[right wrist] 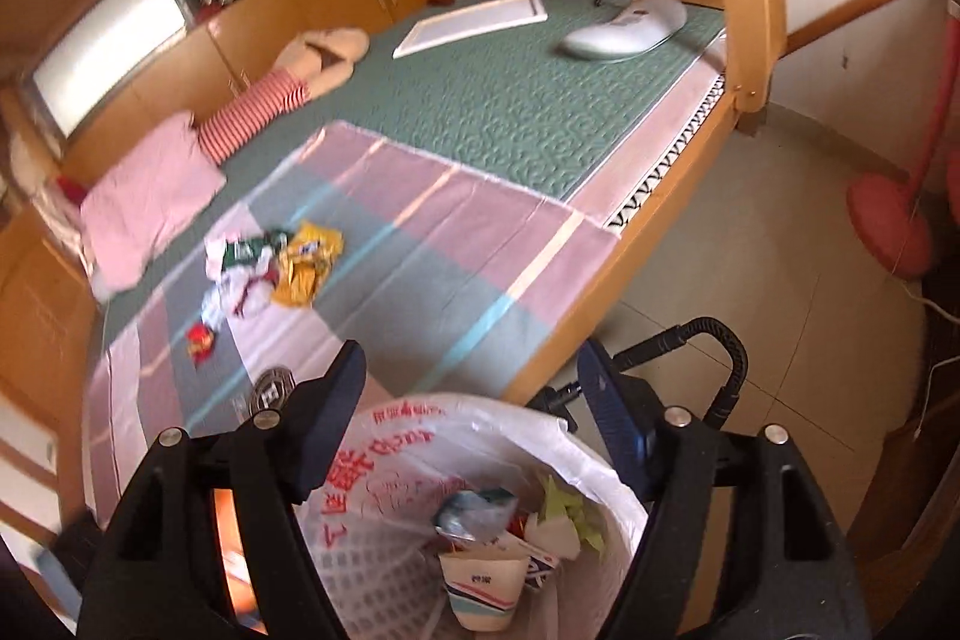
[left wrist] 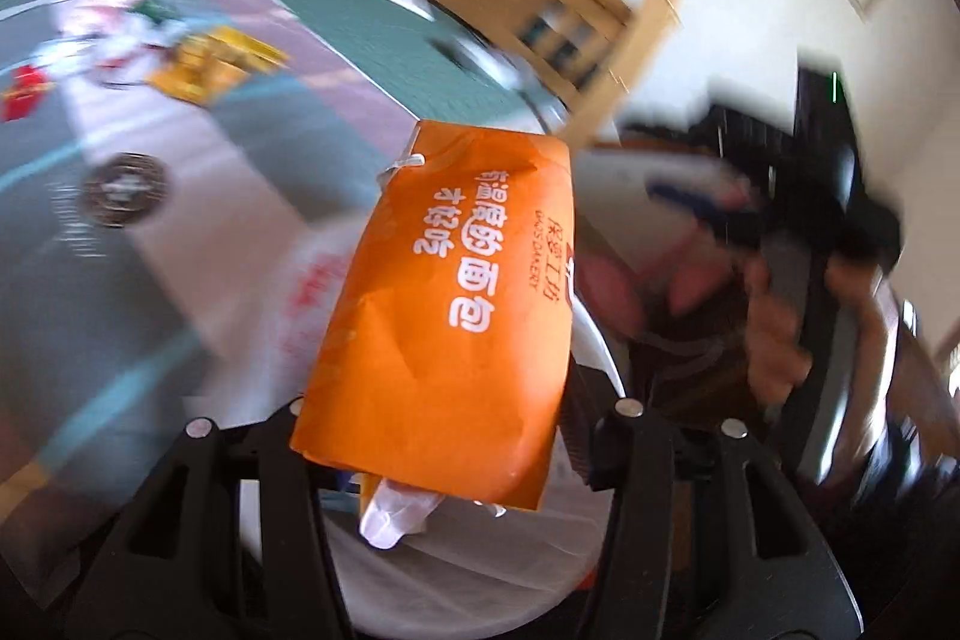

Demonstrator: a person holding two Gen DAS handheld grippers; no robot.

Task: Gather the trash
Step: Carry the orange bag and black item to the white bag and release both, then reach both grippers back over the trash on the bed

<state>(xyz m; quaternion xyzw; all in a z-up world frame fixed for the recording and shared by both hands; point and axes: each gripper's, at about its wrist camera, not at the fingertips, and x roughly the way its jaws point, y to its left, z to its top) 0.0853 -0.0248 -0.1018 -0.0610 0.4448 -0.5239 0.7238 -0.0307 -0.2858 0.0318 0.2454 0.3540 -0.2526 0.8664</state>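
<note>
The left gripper [left wrist: 441, 430] holds an orange bread bag [left wrist: 456, 304]; carry it right over the white-lined trash bin [right wrist: 384, 466] before letting go. The right gripper [right wrist: 474, 400] hangs over the bin, jaws wide, holding nothing. More wrappers [right wrist: 276, 268] lie farther off on the bed [right wrist: 510, 100].

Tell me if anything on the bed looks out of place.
Yes: crumpled wrappers lie scattered on the striped sheet, with a small red packet apart from them and a round dark lid near the sheet's edge.
</note>
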